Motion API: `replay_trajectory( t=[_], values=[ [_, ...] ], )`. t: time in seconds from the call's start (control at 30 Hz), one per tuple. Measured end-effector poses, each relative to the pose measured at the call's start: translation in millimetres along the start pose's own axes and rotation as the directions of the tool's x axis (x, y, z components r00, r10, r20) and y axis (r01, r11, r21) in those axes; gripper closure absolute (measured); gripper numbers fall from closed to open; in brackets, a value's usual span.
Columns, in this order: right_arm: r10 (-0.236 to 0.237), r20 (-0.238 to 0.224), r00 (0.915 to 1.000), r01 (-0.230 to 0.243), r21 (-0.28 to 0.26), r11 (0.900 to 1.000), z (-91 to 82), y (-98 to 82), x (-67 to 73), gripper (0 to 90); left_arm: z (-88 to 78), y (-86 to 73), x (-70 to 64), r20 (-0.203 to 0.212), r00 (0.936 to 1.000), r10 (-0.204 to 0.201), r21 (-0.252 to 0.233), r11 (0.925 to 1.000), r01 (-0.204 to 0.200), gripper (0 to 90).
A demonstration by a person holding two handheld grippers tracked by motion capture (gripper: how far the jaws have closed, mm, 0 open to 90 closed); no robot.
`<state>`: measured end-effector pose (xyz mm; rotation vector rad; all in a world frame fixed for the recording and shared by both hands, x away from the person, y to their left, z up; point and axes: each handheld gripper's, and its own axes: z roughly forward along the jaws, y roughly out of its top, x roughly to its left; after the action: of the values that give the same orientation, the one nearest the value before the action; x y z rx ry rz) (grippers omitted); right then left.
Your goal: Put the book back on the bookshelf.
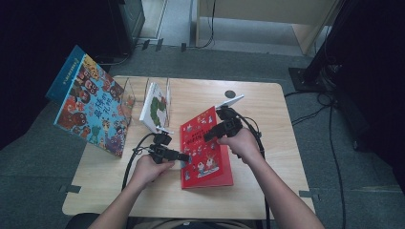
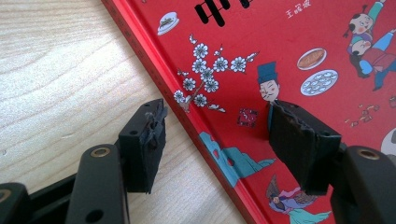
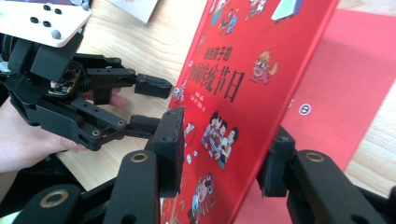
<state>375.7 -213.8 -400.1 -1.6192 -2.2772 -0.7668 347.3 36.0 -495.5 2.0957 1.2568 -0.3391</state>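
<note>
Scene: a person at a wooden table [image 1: 267,191] works a hand-held gripper in each hand on a red picture book [image 1: 206,164].

Red picture book: lies near the middle of the table in front of the person, spine side toward the left hand; its front cover [image 3: 243,93] is lifted and stands tilted, with the red endpaper [image 3: 345,74] bared beneath it.

Right gripper [image 3: 224,154]: jaws straddle the free edge of the raised cover, one pad on the printed face and one behind. The pads look to be pinching it, and the cover stands at this angle only because it is held, so I read it as a grip on the cover. Likely purpose: swinging the book open.

Left gripper [image 2: 212,144]: jaws stand apart, nothing clamped. One jaw sits over the bare wood, the other over the cover, the red spine edge [image 2: 187,121] between them. Whether a pad touches the book I cannot tell. Probable reason for this post: to steady the spine side so the book does not slide while the cover turns.

Clear divider rack [image 1: 145,95]: far left of the table, a white-covered book [image 1: 155,107] leaning in a slot.

Large colourful book [image 1: 93,107]: propped against the rack's left end, well apart from the work.
</note>
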Motion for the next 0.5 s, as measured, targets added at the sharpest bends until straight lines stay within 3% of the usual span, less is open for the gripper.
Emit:
replay_trajectory(
  t=[0.27,0.5],
  values=[
    [0.005,-0.015,0.9999,-0.004,0.019,1.0,6.3,4.0,1.6,66.5,-0.5,-1.0,1.9,0.013,0.9999,0.0,-0.01,0.9999,0.0,36.1],
    [-0.025,-0.018,0.9995,0.026,0.032,0.999,4.4,6.4,1.0,75.6,0.2,0.8,1.8,0.055,0.9979,-0.033,0.009,0.9994,0.033,27.1]
  ],
)
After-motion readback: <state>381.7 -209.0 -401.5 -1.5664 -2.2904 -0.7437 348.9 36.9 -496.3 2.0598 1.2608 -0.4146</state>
